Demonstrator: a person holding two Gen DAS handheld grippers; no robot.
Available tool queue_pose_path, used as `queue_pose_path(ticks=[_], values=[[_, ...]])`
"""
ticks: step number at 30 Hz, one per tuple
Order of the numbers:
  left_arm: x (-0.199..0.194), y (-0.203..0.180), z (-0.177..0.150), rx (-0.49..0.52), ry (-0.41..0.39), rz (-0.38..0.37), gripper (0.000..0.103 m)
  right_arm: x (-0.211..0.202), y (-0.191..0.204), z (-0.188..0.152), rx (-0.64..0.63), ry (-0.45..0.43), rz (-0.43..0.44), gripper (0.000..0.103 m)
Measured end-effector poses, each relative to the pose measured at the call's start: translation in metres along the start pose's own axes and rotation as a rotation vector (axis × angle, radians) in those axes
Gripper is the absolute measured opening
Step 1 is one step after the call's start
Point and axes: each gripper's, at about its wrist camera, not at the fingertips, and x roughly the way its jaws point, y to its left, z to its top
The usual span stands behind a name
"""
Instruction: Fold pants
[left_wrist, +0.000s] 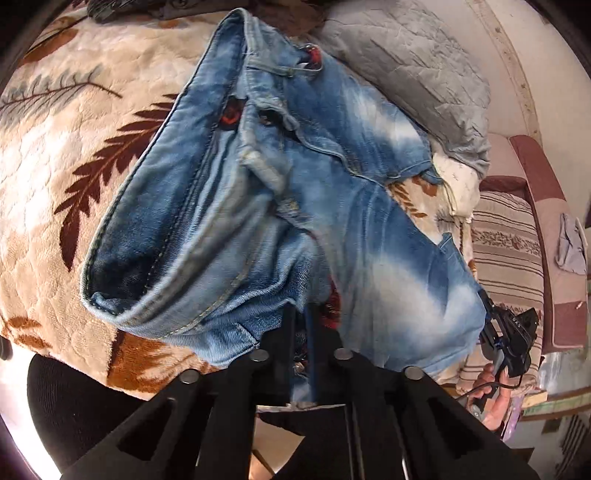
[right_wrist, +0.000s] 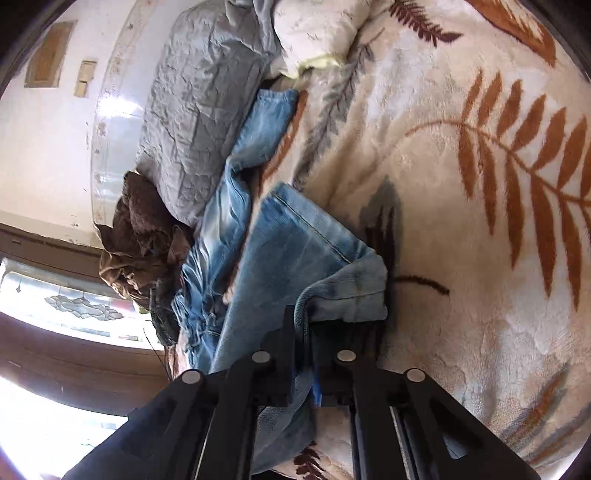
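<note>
Left gripper (left_wrist: 301, 325) and right gripper (right_wrist: 303, 325), fingers pinched on denim (both raised).

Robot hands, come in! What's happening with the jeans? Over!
Left gripper shut on the jeans waistband, lifted. Right gripper shut on a leg hem. Gray quilt and brown cloth alongside the jeans.

Right tool (right_wrist: 303, 325) pinches the jeans (right_wrist: 295, 251) hem above the leaf-patterned blanket (right_wrist: 461, 221).

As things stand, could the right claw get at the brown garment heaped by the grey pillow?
Probably not yet. The right claw is shut on the jeans, near a leg hem, so it is occupied. The brown garment lies beyond the denim, by the grey pillow; the claw would have to let go first.
</note>
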Motion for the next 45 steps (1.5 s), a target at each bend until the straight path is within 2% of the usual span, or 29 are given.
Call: queue_pose_path(ticks=[3,5,7,11,12,14,15,16,18,19,20,22,24,26,29,34,36,37,38,39,40,42,43,45], values=[[-0.011,-0.016,-0.005,0.088,-0.064,0.12,0.005,-0.062,0.022,0.0,-0.144,-0.192,-0.055,0.005],[-0.003,-0.01,-0.01,0.079,-0.04,0.158,0.005,-0.084,0.013,-0.007,-0.18,-0.235,-0.151,0.005],[0.009,-0.004,-0.014,0.058,-0.004,0.212,0.005,-0.087,-0.015,-0.016,-0.149,-0.207,-0.24,0.005],[0.012,0.011,-0.021,0.027,0.073,0.204,0.005,-0.073,-0.077,-0.043,-0.042,-0.072,-0.341,0.006],[0.004,0.013,-0.022,0.044,0.067,0.197,0.005,-0.075,-0.084,-0.047,-0.022,-0.052,-0.35,0.012],[-0.02,0.008,-0.016,0.1,0.02,0.196,0.005,-0.094,-0.086,-0.049,0.0,-0.095,-0.367,0.021],[-0.032,0.004,-0.01,0.124,-0.012,0.203,0.006,-0.106,-0.081,-0.045,-0.009,-0.135,-0.403,0.027],[-0.043,-0.002,-0.002,0.144,-0.042,0.208,0.01,-0.118,-0.075,-0.04,-0.03,-0.183,-0.435,0.028],[-0.058,-0.014,0.021,0.177,-0.106,0.242,0.026,-0.13,-0.054,-0.022,-0.094,-0.247,-0.433,0.03],[-0.059,-0.019,0.037,0.185,-0.14,0.263,0.042,-0.129,-0.041,-0.009,-0.13,-0.251,-0.411,0.038],[-0.06,-0.023,0.05,0.182,-0.168,0.28,0.054,-0.122,-0.027,0.003,-0.163,-0.251,-0.388,0.042],[-0.05,-0.031,0.08,0.154,-0.176,0.278,0.056,-0.095,0.003,0.03,-0.23,-0.231,-0.328,0.06],[-0.026,-0.036,0.111,0.103,-0.145,0.247,0.056,-0.052,0.026,0.06,-0.265,-0.186,-0.268,0.065],[-0.002,-0.032,0.138,0.035,-0.119,0.203,0.056,0.0,0.039,0.093,-0.248,-0.121,-0.224,0.065],[0.027,-0.032,0.163,-0.027,-0.09,0.177,0.056,0.083,0.042,0.137,-0.174,-0.045,-0.217,0.065],[0.061,-0.032,0.185,-0.042,-0.068,0.161,0.056,0.19,0.024,0.185,-0.067,-0.011,-0.272,0.065],[0.081,-0.032,0.198,-0.022,-0.051,0.189,0.048,0.214,0.02,0.192,-0.05,-0.029,-0.267,0.066],[0.092,-0.032,0.201,-0.009,-0.035,0.208,0.027,0.218,0.024,0.193,-0.081,-0.058,-0.258,0.06],[0.102,-0.034,0.204,-0.001,-0.019,0.224,0.016,0.223,0.033,0.196,-0.135,-0.049,-0.246,0.044],[0.108,-0.036,0.206,0.004,-0.018,0.238,0.016,0.227,0.043,0.199,-0.192,-0.014,-0.244,0.008],[0.111,-0.037,0.206,0.008,-0.028,0.247,0.015,0.221,0.052,0.201,-0.241,-0.035,-0.244,0.002],[0.12,-0.038,0.208,0.012,-0.046,0.264,0.014,0.193,0.059,0.205,-0.278,-0.141,-0.227,0.002],[0.125,-0.037,0.209,0.008,-0.044,0.27,0.014,0.185,0.052,0.209,-0.26,-0.162,-0.246,0.002],[0.128,-0.034,0.209,-0.002,-0.047,0.28,0.01,0.188,0.027,0.215,-0.232,-0.126,-0.374,0.002]])
